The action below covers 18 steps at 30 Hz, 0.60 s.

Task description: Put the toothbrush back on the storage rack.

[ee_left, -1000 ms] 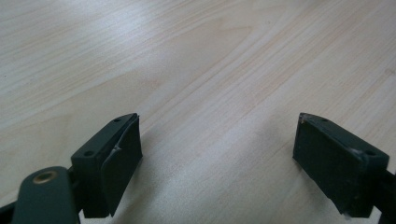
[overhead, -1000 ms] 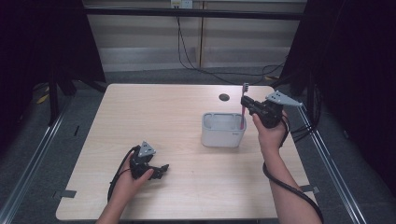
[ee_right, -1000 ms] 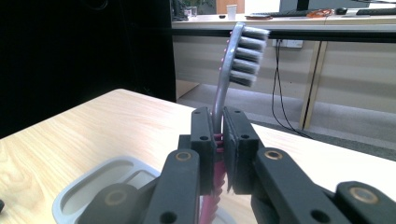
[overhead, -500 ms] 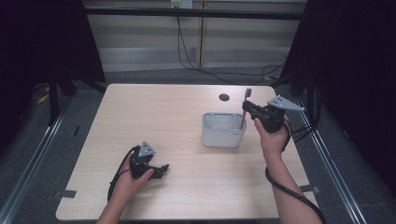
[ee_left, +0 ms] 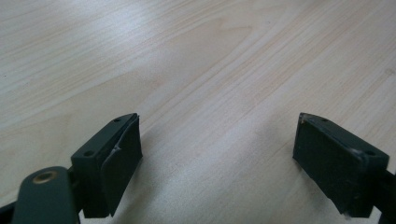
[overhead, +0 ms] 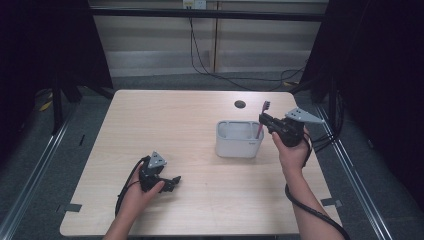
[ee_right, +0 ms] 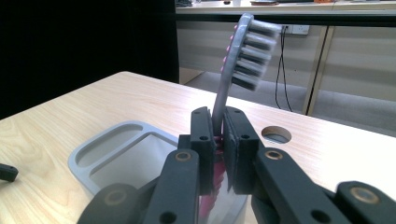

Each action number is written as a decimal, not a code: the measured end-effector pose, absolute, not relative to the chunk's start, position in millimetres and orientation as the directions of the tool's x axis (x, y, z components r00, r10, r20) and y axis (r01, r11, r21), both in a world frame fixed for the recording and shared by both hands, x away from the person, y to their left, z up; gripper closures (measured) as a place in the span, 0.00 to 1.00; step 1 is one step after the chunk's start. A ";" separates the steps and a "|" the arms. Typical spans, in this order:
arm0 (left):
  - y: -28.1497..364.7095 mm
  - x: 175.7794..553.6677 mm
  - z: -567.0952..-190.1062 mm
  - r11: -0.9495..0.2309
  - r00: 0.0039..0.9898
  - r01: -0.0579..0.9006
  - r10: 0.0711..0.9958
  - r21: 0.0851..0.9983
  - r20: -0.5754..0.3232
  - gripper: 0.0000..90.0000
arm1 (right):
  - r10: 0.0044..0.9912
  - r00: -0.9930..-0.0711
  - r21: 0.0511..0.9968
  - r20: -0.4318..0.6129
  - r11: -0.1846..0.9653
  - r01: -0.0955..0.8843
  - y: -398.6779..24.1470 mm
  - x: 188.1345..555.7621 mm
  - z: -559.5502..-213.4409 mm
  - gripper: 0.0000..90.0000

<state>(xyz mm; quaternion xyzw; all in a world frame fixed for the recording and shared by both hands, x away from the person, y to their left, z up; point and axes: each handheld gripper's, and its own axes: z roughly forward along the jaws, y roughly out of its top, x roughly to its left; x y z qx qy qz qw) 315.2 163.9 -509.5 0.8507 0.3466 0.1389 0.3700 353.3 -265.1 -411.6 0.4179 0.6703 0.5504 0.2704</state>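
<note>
Fingers first: from the high view our right gripper point(overhead: 266, 121) has its jaws pinched tight on a pink toothbrush point(overhead: 262, 116), gripping the handle partway up so the bristled head stands upright above the near right corner of a grey holder point(overhead: 238, 139). We judge that an upright grip like this suits lowering the handle straight into the holder's opening, with the lower end already down at the rim. The holder sits right of centre on the wooden table point(overhead: 165, 125), just below a round cable hole point(overhead: 240, 104). Our left gripper point(overhead: 169, 183) rests low on the near left part of the table, well apart from the holder, parked out of the way as far as we can judge.

Looking along the left gripper's own jaws, we see its fingers point(ee_left: 109, 163) spread wide with nothing between them but bare wood point(ee_left: 196, 70).

Along the right gripper's jaws, the fingers point(ee_right: 203, 140) clamp the toothbrush neck point(ee_right: 223, 98) from both sides, almost meeting. Its dark bristles point(ee_right: 252, 56) face right, and the pink handle runs down behind the jaws. Beneath them the holder point(ee_right: 112, 140) shows two compartments, a narrow slot at the back and a wide one nearer us; the handle seems to hang over the wide one, though we cannot tell whether its tip touches anything.
</note>
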 end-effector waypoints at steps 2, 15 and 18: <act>163.9 315.3 -509.5 -0.486 0.721 0.487 0.693 0.726 -0.020 0.17 | 0.855 -0.508 0.963 0.100 0.045 0.265 -264.7 352.1 -412.5 0.92; 164.0 315.3 -509.4 -0.487 0.721 0.485 0.693 0.726 -0.017 0.17 | 0.849 -0.522 0.960 0.084 0.072 0.272 -264.9 347.9 -420.0 0.92; 164.0 315.3 -509.4 -0.488 0.721 0.485 0.692 0.726 -0.017 0.17 | 0.846 -0.527 0.959 0.079 0.079 0.271 -263.5 347.0 -421.2 0.92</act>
